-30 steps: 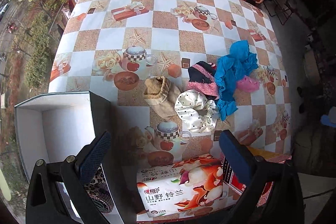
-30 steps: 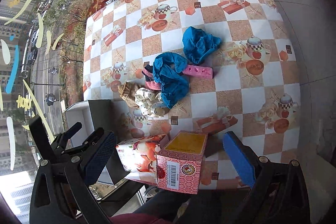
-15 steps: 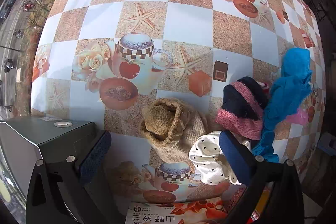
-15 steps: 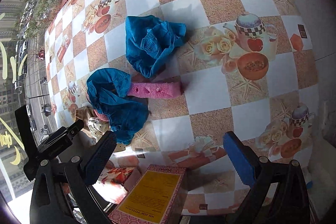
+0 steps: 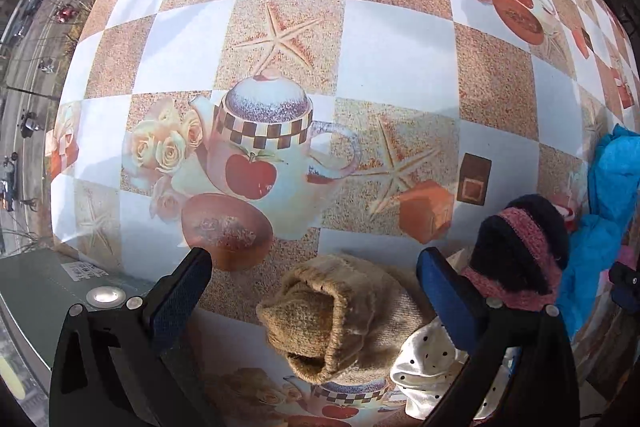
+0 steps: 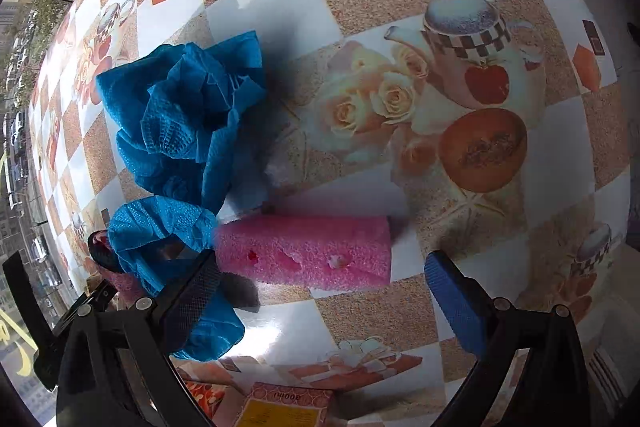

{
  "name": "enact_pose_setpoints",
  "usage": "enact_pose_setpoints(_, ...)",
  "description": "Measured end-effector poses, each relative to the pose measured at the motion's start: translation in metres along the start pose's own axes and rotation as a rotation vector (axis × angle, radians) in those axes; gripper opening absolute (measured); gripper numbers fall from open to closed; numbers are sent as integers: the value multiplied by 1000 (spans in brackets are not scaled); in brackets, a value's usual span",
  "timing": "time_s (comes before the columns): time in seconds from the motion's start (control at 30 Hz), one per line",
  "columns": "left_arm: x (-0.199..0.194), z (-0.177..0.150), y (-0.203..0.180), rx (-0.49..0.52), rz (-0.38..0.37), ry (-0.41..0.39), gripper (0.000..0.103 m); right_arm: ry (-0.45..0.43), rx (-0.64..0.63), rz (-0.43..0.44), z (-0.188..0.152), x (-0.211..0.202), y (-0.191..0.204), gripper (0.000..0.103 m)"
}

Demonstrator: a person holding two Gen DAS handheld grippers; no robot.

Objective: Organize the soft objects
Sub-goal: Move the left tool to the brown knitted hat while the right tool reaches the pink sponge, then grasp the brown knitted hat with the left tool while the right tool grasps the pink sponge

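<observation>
In the left wrist view a tan knitted sock point(image 5: 340, 315) lies bunched on the patterned tablecloth point(image 5: 392, 39), between the spread fingers of my open left gripper point(image 5: 316, 295). Beside it sit a white polka-dot scrunchie point(image 5: 428, 367) and a black-and-pink knit piece point(image 5: 520, 255). In the right wrist view a pink foam block point(image 6: 308, 251) lies flat, just ahead of my open right gripper point(image 6: 320, 303). A crumpled blue cloth point(image 6: 188, 111) lies behind it, and a second blue cloth point(image 6: 160, 227) covers the block's left end and runs under the left finger.
A dark box with a label point(image 5: 48, 287) stands at the left gripper's left. A blue cloth point(image 5: 616, 171) lies at the far right of that view. A pink printed carton point(image 6: 280, 407) sits at the table's near edge below the right gripper. A street shows through the window point(image 6: 24, 131).
Both grippers have dropped close to the table. The left one now brackets the tan sock; the right one has come down over the pink foam block. Both stay open.
</observation>
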State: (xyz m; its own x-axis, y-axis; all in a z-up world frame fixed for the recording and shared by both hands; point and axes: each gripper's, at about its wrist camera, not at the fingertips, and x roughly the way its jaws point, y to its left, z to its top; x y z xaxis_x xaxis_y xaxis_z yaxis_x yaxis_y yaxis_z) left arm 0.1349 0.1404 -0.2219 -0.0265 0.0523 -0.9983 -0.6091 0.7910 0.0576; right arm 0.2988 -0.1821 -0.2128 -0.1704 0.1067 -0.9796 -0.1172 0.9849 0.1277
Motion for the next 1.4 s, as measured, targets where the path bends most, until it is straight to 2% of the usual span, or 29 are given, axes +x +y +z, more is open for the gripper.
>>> enact_pose_setpoints(0.07, -10, 6, 7, -7, -19, -21, 103, -1, 33, 3, 2, -6, -26, 102)
enact_pose_setpoints(0.17, -21, 6, 18, -18, -48, -35, 103, -10, 46, 58, -1, -16, -47, 102)
enact_pose_setpoints(0.3, -21, 1, 28, -34, -56, -2, 103, -46, 12, 73, -1, -25, -45, 102)
enact_pose_setpoints(0.43, -13, -4, 17, -37, -75, 22, 103, -39, -21, 56, 2, -16, -28, 102)
enact_pose_setpoints(0.57, -4, 2, 3, -11, -48, 58, 103, -68, -117, -48, 2, -9, -13, 102)
enact_pose_setpoints(0.67, 8, 1, -3, -49, -59, 99, 103, -92, -203, -118, -2, -5, -5, 102)
enact_pose_setpoints(0.77, 14, 1, 1, -90, -77, 113, 103, -95, -258, -154, -3, 0, 0, 102)
enact_pose_setpoints(0.9, 18, 9, -1, -87, -76, 143, 103, -108, -324, -152, -11, 5, 18, 102)
enact_pose_setpoints(0.97, 21, 12, -3, -93, -81, 174, 102, -108, -353, -174, -17, 4, 24, 90)
enact_pose_setpoints(1.03, 22, 14, -7, -78, -83, 186, 99, -112, -366, -183, -28, 5, 33, 71)
enact_pose_setpoints(1.07, 21, 5, -11, -59, -80, 179, 95, -114, -369, -181, -31, 2, 32, 64)
enact_pose_setpoints(1.1, 19, -3, -17, -42, -79, 165, 86, -112, -369, -171, -33, -1, 32, 49)
enact_pose_setpoints(1.13, 14, -7, -21, -24, -77, 151, 79, -107, -361, -146, -34, -3, 30, 49)
enact_pose_setpoints(1.17, 10, -10, -25, -6, -76, 136, 62, -108, -353, -127, -35, -5, 27, 46)
enact_pose_setpoints(1.2, 3, -11, -21, 10, -90, 126, 44, -112, -347, -114, -37, -9, 25, 39)
enact_pose_setpoints(1.23, 0, -12, -20, 10, -114, 120, 37, -118, -338, -97, -39, -12, 21, 39)
enact_pose_setpoints(1.27, -4, -13, -19, 5, -116, 101, 34, -122, -326, -73, -41, -16, 19, 39)
enact_pose_setpoints(1.4, -32, -21, -15, 39, -55, -18, 33, -144, -279, 7, -53, -41, 7, 39)
